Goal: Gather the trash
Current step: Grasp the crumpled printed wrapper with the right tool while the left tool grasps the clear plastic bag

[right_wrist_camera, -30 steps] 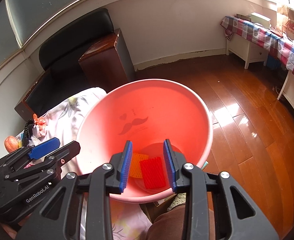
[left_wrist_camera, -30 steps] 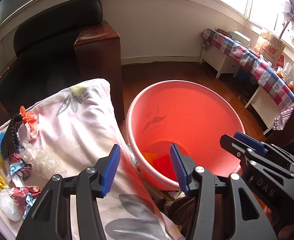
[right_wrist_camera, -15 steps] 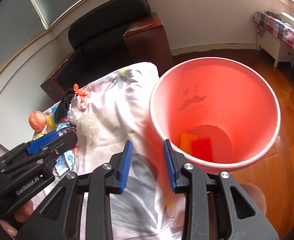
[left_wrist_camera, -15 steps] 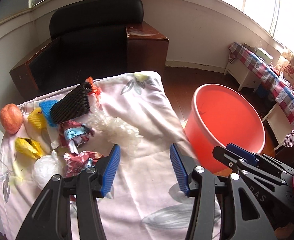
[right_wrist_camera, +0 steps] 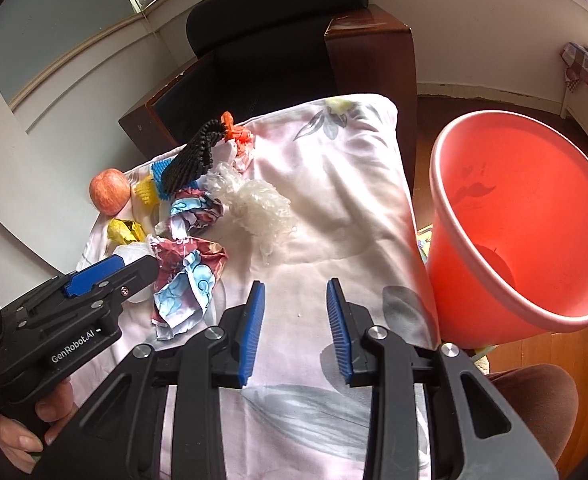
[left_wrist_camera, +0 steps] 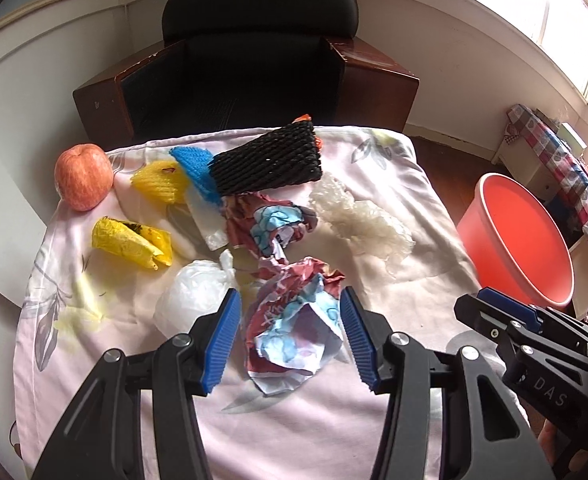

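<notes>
Both claws are open and hold nothing, the left claw (left_wrist_camera: pixel 290 336) over one of two crumpled wrappers (left_wrist_camera: pixel 294 320) on the bench (left_wrist_camera: pixel 373 420), one red bucket (left_wrist_camera: pixel 521 240) beside it.

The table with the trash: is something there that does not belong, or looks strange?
Yes, the apple at the table's far left corner. It looks whole and fresh, while everything beside it is crumpled wrappers, foam netting and plastic. It hardly seems trash for the red bucket.
</notes>
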A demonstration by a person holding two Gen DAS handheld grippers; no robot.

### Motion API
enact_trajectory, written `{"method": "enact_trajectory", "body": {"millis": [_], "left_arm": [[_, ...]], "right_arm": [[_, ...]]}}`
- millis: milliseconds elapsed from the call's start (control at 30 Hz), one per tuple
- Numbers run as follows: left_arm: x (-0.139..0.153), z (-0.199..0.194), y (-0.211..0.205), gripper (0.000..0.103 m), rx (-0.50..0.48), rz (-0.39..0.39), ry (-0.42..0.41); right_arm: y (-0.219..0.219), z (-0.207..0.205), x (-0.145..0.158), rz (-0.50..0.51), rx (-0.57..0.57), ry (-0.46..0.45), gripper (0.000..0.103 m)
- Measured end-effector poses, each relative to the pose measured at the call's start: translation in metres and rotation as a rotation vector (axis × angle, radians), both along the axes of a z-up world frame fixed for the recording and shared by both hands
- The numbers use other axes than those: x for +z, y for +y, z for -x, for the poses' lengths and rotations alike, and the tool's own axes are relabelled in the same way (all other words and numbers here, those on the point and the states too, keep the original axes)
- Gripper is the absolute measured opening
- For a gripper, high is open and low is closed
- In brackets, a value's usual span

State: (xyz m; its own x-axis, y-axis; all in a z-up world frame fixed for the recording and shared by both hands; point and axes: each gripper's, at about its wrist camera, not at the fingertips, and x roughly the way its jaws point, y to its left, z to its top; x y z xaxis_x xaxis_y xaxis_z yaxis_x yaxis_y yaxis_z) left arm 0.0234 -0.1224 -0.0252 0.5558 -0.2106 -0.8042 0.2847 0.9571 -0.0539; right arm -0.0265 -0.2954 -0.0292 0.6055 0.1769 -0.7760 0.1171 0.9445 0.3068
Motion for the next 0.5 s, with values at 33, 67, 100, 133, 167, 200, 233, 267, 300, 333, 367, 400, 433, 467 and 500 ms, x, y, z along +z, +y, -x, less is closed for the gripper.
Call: {"method": "enact_trajectory", "body": {"millis": [33, 67, 100, 133, 167, 200, 233, 267, 300, 333, 367, 400, 433, 467, 500], "left_arm": [[-0.001, -0.001, 0.006, 0.051, 0.011, 0.0, 0.002], [-0.003, -0.002, 0.013, 0.051, 0.022, -0.001, 0.005], [-0.004, -0.004, 0.019, 0.051, 0.035, -0.001, 0.006], [-0.006, -0.005, 0.026, 0.051, 0.049, -0.003, 0.007], [-0.007, -0.006, 0.033, 0.051, 0.064, -0.005, 0.009], [-0.009, -0.008, 0.04, 0.051, 0.078, -0.005, 0.011], [-0.01, -0.01, 0.047, 0.051, 0.094, -0.007, 0.011], [-0.011, -0.011, 0.055, 0.051, 0.11, -0.009, 0.012], [-0.012, -0.013, 0.062, 0.051, 0.125, -0.009, 0.014], [-0.012, -0.014, 0.069, 0.051, 0.138, -0.007, 0.016], [-0.013, -0.015, 0.076, 0.051, 0.151, -0.004, 0.019], [-0.013, -0.015, 0.082, 0.051, 0.16, 0.002, 0.021], [-0.013, -0.015, 0.088, 0.051, 0.164, 0.011, 0.023], [-0.013, -0.016, 0.094, 0.051, 0.169, 0.018, 0.024], [-0.014, -0.016, 0.099, 0.051, 0.174, 0.023, 0.025]], "right_arm": [[0.003, -0.002, -0.001, 0.002, 0.006, 0.001, 0.032], [0.006, -0.005, -0.001, 0.003, 0.014, 0.002, 0.032], [0.008, -0.007, -0.002, 0.004, 0.022, 0.004, 0.032], [0.01, -0.01, -0.002, 0.007, 0.028, 0.005, 0.032], [0.013, -0.012, -0.002, 0.008, 0.035, 0.004, 0.032], [0.015, -0.014, -0.003, 0.009, 0.042, 0.004, 0.032], [0.017, -0.016, -0.003, 0.009, 0.049, 0.005, 0.032], [0.019, -0.018, -0.003, 0.007, 0.057, 0.006, 0.032], [0.022, -0.02, -0.003, 0.002, 0.068, 0.006, 0.032], [0.026, -0.022, -0.003, -0.003, 0.081, 0.006, 0.032], [0.03, -0.023, -0.003, -0.004, 0.095, 0.005, 0.032], [0.035, -0.024, -0.003, 0.003, 0.106, 0.003, 0.032], [0.039, -0.025, -0.003, 0.014, 0.112, 0.0, 0.032], [0.041, -0.026, -0.004, 0.023, 0.116, -0.002, 0.032], [0.043, -0.027, -0.004, 0.026, 0.118, 0.0, 0.032]]}}
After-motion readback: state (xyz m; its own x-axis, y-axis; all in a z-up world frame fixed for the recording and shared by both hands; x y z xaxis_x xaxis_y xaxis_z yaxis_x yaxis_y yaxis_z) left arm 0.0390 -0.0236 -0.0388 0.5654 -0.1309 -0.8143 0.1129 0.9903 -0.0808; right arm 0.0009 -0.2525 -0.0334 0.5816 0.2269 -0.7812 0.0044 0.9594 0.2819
